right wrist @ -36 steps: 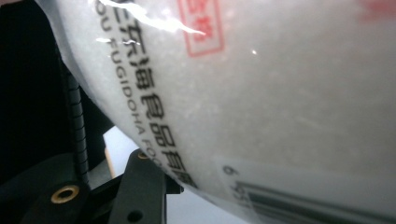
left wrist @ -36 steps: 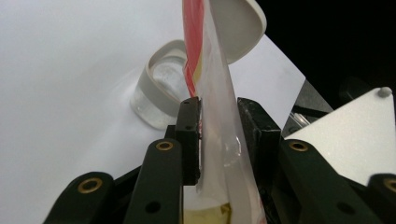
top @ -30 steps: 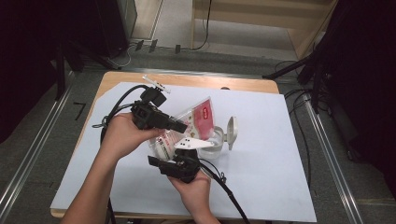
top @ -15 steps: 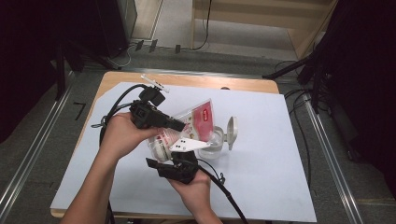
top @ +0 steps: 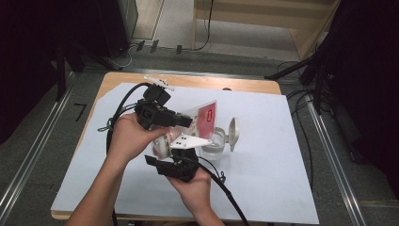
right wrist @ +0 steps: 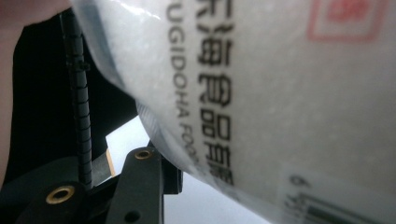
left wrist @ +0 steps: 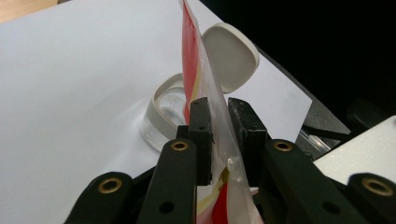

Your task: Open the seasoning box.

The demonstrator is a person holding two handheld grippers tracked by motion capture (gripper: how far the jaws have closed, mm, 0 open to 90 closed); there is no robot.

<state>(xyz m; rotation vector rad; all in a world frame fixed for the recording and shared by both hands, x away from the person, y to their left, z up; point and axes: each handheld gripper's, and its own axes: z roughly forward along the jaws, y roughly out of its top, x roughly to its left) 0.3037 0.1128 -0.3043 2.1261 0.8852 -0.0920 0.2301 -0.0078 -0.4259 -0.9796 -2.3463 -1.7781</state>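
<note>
A clear plastic bag (top: 207, 117) with red print hangs tilted over a round clear container (top: 212, 144) whose white flip lid (top: 234, 133) stands open. My left gripper (top: 188, 121) comes in from the left and is shut on the bag's thin upper edge (left wrist: 194, 60); its jaws have just been closing with the film between them (left wrist: 218, 105). Below it my right gripper (top: 175, 147) is shut on the bag's full lower part (right wrist: 280, 93), which presses against one black finger (right wrist: 144, 182). The other finger is hidden behind the bag. The container (left wrist: 163, 116) sits just beyond the left jaws.
A white sheet (top: 263, 179) covers the wooden table (top: 117, 80). Black cables trail from both grippers toward the table's left and front edges. Floor rails and dark stands surround the table.
Both hands stay nearly in place. The right gripper and the bag's lower part have edged slightly to the right.
</note>
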